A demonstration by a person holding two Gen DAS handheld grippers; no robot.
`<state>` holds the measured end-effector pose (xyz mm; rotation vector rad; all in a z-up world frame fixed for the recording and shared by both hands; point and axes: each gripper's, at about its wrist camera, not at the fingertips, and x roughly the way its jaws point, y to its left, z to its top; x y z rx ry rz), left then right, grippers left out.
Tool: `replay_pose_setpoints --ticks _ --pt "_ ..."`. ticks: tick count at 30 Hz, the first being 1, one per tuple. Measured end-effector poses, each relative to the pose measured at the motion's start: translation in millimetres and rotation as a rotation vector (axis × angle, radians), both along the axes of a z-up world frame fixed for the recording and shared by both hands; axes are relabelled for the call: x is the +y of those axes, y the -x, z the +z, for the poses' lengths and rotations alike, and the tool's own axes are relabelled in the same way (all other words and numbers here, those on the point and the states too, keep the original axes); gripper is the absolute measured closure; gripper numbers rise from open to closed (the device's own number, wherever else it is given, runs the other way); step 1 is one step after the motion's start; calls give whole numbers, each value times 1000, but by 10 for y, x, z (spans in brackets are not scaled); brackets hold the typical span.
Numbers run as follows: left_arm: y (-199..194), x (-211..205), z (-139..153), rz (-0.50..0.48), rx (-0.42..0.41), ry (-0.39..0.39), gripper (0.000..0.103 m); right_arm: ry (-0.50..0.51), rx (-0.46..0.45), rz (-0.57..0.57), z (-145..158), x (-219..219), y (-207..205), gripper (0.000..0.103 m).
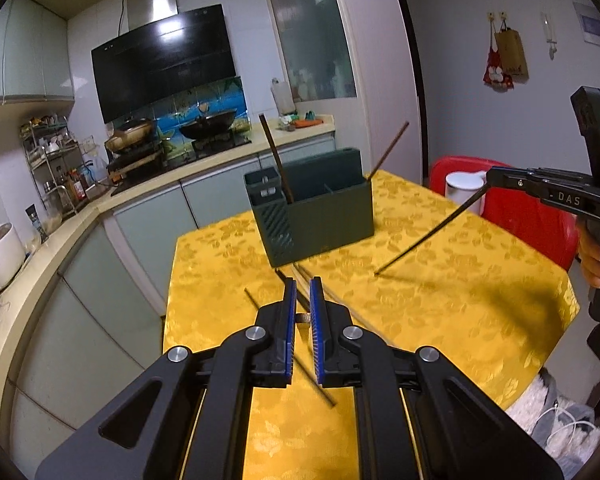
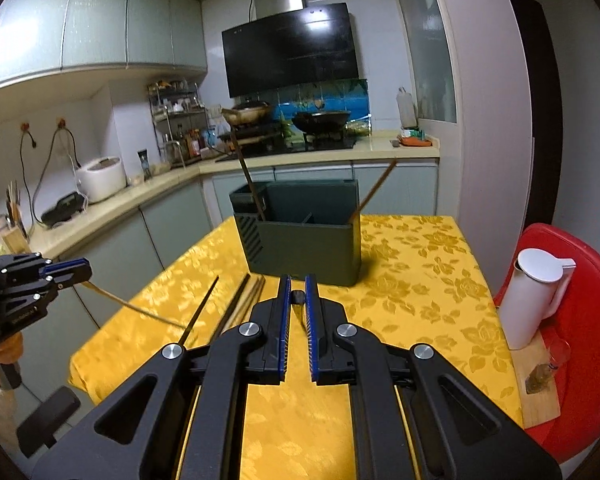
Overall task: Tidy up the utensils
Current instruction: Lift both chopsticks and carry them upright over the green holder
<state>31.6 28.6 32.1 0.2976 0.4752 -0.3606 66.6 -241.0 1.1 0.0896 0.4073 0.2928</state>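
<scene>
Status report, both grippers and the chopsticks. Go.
Left gripper shut on one chopstick; right gripper shut on another. Two stand in green holder, more lie on table. Path clear.

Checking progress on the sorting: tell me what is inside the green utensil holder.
Two chopsticks stand in the green utensil holder: a dark chopstick leaning in the left compartment, a lighter chopstick leaning out at the right corner. A divider shows inside. The holder's front wall hides the bottom, so anything lower cannot be seen.
</scene>
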Motion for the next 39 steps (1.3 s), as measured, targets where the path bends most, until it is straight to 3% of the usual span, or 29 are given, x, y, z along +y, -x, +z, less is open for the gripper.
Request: replay_pose_setpoints --ticks 7,19,39 --pt "-189 23 115 1 35 45 96 -10 30 19 174 37 -123 95" --pt "-408 143 100 11 88 94 96 56 40 29 325 222 -332 95" --pt "-814 -103 348 -45 115 84 96 63 68 48 519 226 -905 95"
